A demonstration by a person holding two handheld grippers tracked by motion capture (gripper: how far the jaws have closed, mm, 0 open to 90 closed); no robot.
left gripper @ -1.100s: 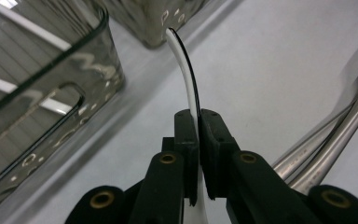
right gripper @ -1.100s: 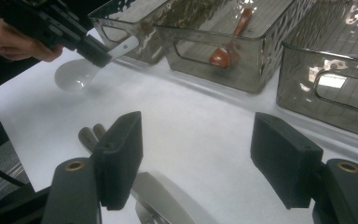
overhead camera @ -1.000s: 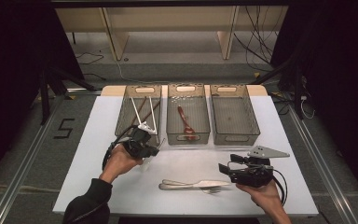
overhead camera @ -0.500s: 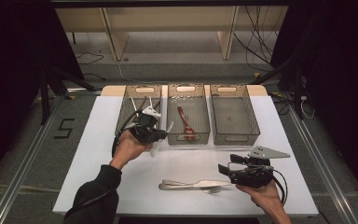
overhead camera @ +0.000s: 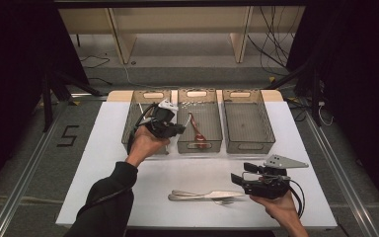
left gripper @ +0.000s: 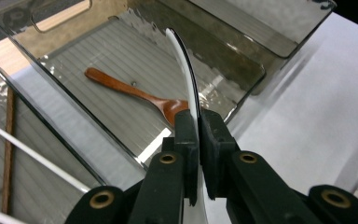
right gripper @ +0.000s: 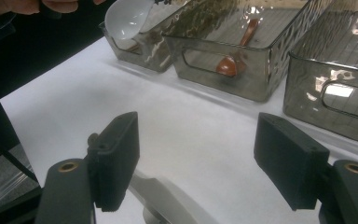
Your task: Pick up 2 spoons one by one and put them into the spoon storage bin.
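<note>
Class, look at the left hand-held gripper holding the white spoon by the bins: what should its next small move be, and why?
Probably carry it a little further over the middle bin and lower it. The left hand-held gripper is shut on the white spoon, which points out above that bin, where the brown wooden spoon already lies; the left bin holds thin sticks instead.

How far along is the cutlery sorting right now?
Done: a brown wooden spoon lies in the middle clear bin, chopsticks in the left one. In hand: the left gripper clamps a white plastic spoon beside that bin. Left: metal cutlery on the white table, near the open right gripper.
</note>
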